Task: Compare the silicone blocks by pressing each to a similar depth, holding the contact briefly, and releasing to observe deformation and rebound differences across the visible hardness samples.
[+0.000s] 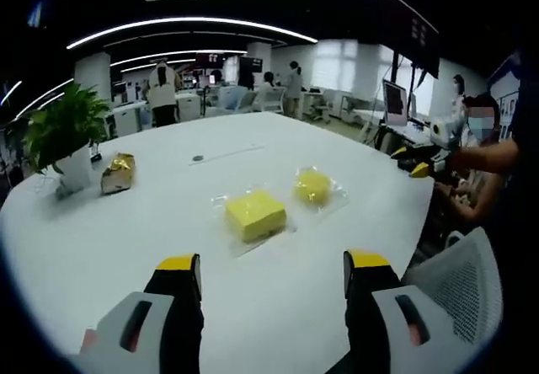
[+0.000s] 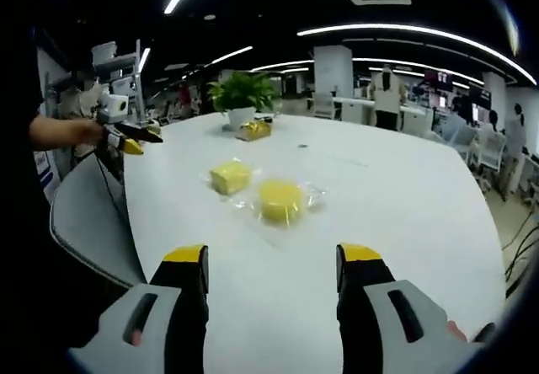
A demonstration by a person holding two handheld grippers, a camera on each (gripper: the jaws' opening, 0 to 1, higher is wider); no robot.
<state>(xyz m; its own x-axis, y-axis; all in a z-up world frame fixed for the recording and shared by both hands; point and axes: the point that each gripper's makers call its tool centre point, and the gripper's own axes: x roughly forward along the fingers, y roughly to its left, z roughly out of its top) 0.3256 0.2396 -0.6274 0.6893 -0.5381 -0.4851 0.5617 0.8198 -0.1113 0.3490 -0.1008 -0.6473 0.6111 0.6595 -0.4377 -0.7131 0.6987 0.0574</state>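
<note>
Two yellow silicone blocks lie on clear plastic film on a white table point(image 1: 126, 248). The square block point(image 1: 255, 215) sits nearer my left gripper point(image 1: 272, 264), and the round block point(image 1: 312, 186) lies just beyond it to the right. My left gripper is open and empty, hovering short of the square block. In the right gripper view the round block point(image 2: 280, 200) is nearer and the square block point(image 2: 230, 176) sits behind it to the left. My right gripper point(image 2: 271, 256) is open, empty and short of the round block. Each gripper appears in the other's view, held by a hand point(image 1: 418, 165) point(image 2: 126, 142).
A potted plant point(image 1: 63, 130) point(image 2: 242, 92) and a gold-wrapped item point(image 1: 118, 173) point(image 2: 254, 130) stand near the table's far edge. A mesh chair point(image 1: 459, 281) point(image 2: 93, 214) is at the table's side. People and desks fill the office behind.
</note>
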